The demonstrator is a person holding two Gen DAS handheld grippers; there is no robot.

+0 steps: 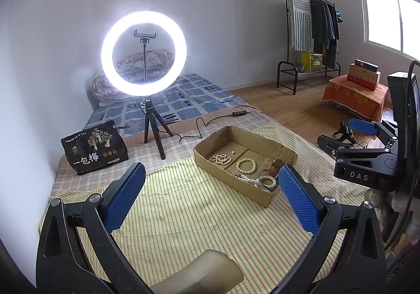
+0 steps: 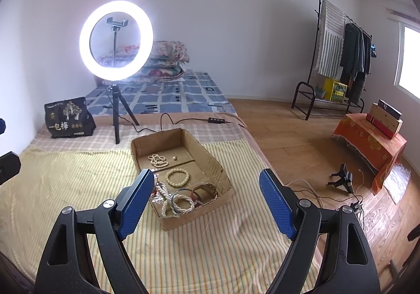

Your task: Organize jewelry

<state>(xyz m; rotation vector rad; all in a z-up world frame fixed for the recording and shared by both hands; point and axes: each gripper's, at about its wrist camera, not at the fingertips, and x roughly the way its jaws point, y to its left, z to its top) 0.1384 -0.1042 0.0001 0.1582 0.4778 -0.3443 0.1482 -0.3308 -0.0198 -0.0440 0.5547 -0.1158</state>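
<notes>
A shallow cardboard box (image 1: 282, 154) (image 2: 207, 156) lies on a striped yellow cloth on the bed. Inside are a coiled pale bead strand (image 1: 220, 158) (image 2: 157, 160), a small single bead (image 2: 174, 158), a cream bead bracelet (image 1: 246, 164) (image 2: 178, 177), and at the near end a tangle of pearl strands, bangles and a brown band (image 1: 262, 179) (image 2: 181, 198). My left gripper (image 1: 211, 172) hovers open before the box, nothing between its blue pads. My right gripper (image 2: 207, 181) is also open above the box's near end, empty. The right gripper's body (image 1: 367, 160) shows at the right of the left wrist view.
A lit ring light on a tripod (image 1: 144, 50) (image 2: 116, 40) stands behind the box, its cable (image 2: 183, 118) trailing across the bed. A black printed bag (image 1: 94, 147) (image 2: 68, 118) sits at the back left. Wooden floor, a clothes rack (image 2: 338, 57) and an orange-draped stand (image 2: 367, 141) lie to the right.
</notes>
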